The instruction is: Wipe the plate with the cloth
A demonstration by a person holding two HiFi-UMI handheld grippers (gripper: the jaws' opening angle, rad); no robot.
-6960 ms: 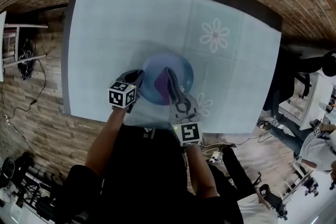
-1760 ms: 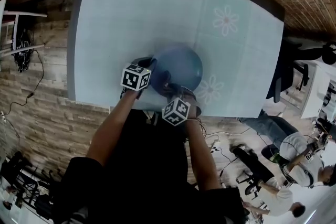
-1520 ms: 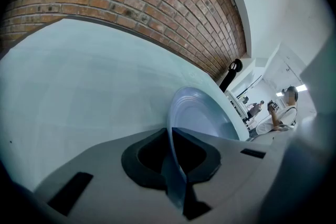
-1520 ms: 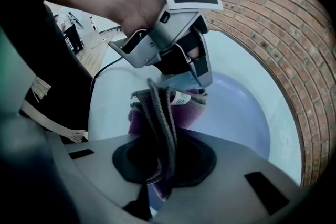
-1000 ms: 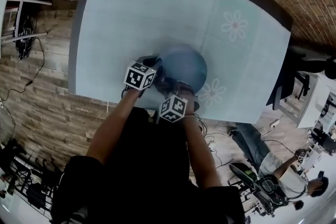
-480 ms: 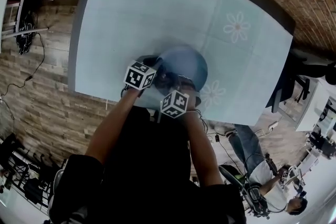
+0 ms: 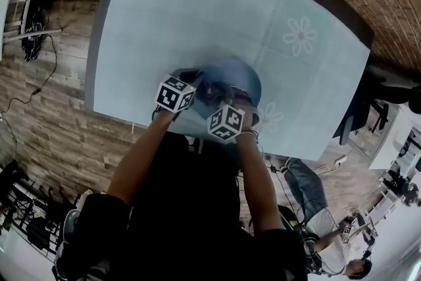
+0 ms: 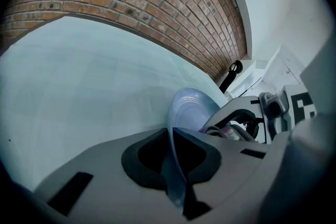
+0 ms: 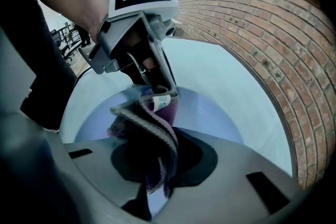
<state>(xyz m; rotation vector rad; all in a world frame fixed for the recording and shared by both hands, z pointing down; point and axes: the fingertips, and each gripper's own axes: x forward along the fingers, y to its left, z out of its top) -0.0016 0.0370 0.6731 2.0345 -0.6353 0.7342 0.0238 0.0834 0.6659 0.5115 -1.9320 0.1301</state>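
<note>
The plate (image 7: pixel 242 77), at frame centre, is clamped at its left rim by the left gripper (image 8: pixel 176 162); the cloth (image 9: pixel 149 120), pinched in the right gripper (image 9: pixel 157 170), is held over it just right of that grip.

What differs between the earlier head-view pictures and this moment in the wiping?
The right gripper, shut on the cloth, has drawn back from the middle of the plate to its near side, then slid a little rightward in the last second. The left gripper stays clamped on the plate's rim; the plate sits where it did on the table.
</note>
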